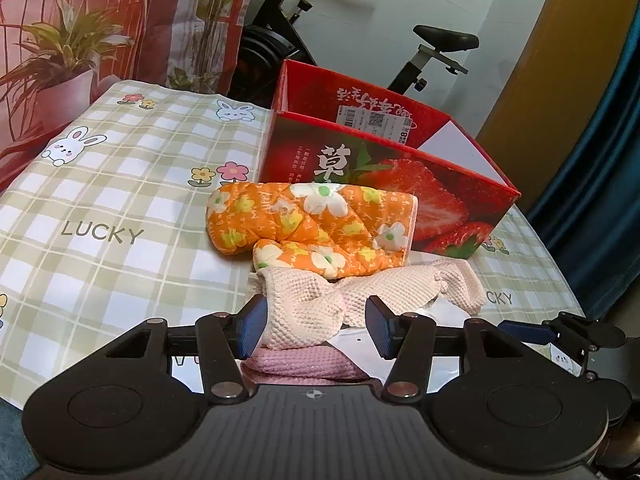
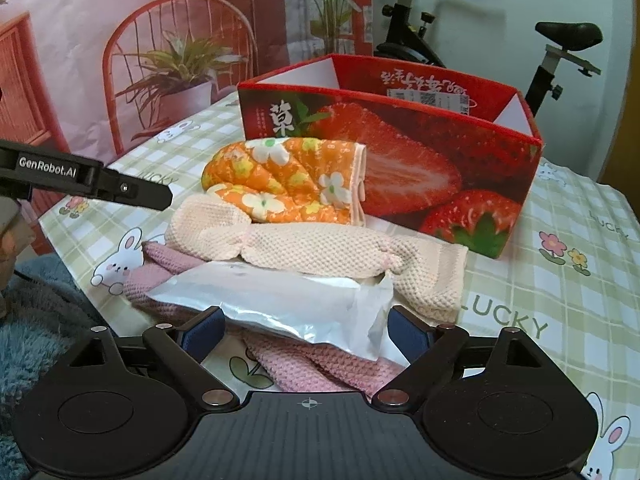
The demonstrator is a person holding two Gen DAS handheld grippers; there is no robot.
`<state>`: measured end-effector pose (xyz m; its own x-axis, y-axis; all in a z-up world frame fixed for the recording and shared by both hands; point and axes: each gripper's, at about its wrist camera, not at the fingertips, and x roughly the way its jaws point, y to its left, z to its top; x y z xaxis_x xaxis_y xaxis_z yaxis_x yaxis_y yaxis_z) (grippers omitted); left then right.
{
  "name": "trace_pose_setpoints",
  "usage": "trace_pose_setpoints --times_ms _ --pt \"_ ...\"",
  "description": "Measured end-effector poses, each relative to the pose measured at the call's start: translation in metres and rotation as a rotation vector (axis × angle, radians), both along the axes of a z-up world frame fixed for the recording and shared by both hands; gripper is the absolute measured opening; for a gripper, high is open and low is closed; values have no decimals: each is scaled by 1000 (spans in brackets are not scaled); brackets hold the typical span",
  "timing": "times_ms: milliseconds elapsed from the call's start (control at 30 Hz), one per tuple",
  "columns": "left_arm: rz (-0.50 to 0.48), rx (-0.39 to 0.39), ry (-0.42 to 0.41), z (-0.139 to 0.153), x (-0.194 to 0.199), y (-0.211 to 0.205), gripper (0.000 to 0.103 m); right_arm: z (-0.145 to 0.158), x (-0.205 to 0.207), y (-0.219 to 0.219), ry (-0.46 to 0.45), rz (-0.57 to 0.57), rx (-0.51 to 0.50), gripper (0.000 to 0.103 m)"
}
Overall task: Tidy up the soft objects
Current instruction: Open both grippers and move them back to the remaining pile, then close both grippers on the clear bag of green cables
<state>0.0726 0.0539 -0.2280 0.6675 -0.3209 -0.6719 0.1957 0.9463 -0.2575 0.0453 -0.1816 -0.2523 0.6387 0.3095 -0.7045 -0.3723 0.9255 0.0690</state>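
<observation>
Pink cloth (image 2: 320, 368) lies nearest, right under my right gripper (image 2: 306, 330), mostly buried beneath a silvery plastic bag (image 2: 272, 300), so I can't make out its full shape. Those jaws stand wide, one on each side of the bag's near edge, pads clear of it as far as I can see, gripping nothing. From my left gripper (image 1: 316, 326) only a strip of the pink shows, cut off by the body. Its jaws are about half open around a fold of the cream cloth (image 1: 320, 304); the left pad (image 1: 252, 332) seems to touch the knit, the right stands apart, so I can't tell whether it has a hold. Cream cloth is waffle-textured, bunched and twisted, stretching to the right just ahead of both grippers. Beyond it, touching, rests an orange mitt (image 1: 312, 228) with white and yellow flowers, quilted, leaning against the red strawberry box (image 1: 400, 176) farther ahead. Whatever the box holds is hidden by its wall.
</observation>
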Motion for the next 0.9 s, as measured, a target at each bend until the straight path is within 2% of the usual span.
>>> trace_pose_setpoints --times_ms 300,533,900 --pt "11 -7 -5 -2 -1 1 57 -7 5 -7 11 -40 11 85" --pt "101 -38 -41 1 1 17 56 -7 17 -3 -1 -14 23 82" --pt "141 -65 -63 -1 4 23 55 2 62 0 -33 -40 147 80"
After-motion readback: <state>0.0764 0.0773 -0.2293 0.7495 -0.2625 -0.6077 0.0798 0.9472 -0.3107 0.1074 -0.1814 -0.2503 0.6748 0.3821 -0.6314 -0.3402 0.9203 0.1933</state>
